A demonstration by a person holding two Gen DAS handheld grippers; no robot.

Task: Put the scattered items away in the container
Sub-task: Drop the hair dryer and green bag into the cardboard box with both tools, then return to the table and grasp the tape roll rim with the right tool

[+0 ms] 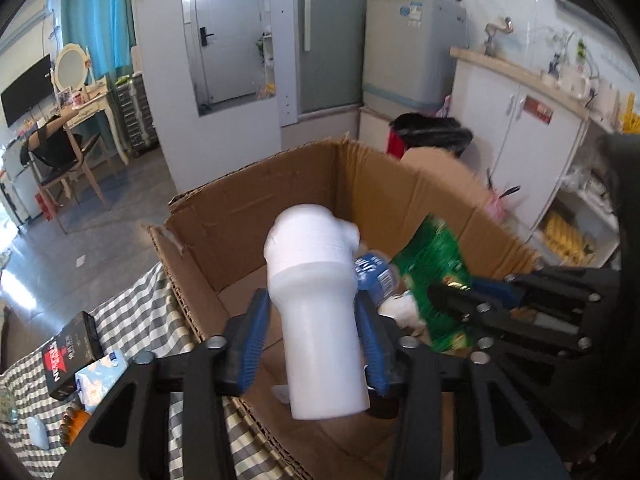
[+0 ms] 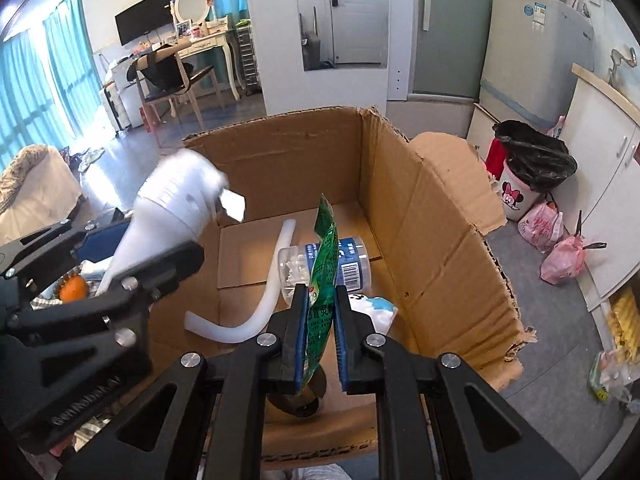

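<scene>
The white bottle (image 1: 318,312) is smooth and matte, with a wide ribbed cap and a narrower body, and sits over the open box (image 1: 256,196), tilted cap-forward, between the left gripper's (image 1: 310,336) blue pads. The jaws are spread; the right pad seems to touch the bottle while a thin gap shows at the left. The green packet (image 2: 325,280), glossy with printed text, stands edge-on in the right gripper (image 2: 322,332), whose jaws are almost together, the left pad against it and a slit at the right pad. It hangs above the box floor, where a clear jar (image 2: 326,266) with a blue label, a bent white tube (image 2: 260,292) and a white-blue pouch (image 2: 380,310) lie. The box walls rise high at the back and right, with torn edges; the near side is low. The middle of the floor is bare cardboard. Left of the box, on checked cloth (image 1: 128,320), lie a black carton (image 1: 70,354) and a tissue pack (image 1: 100,380).
</scene>
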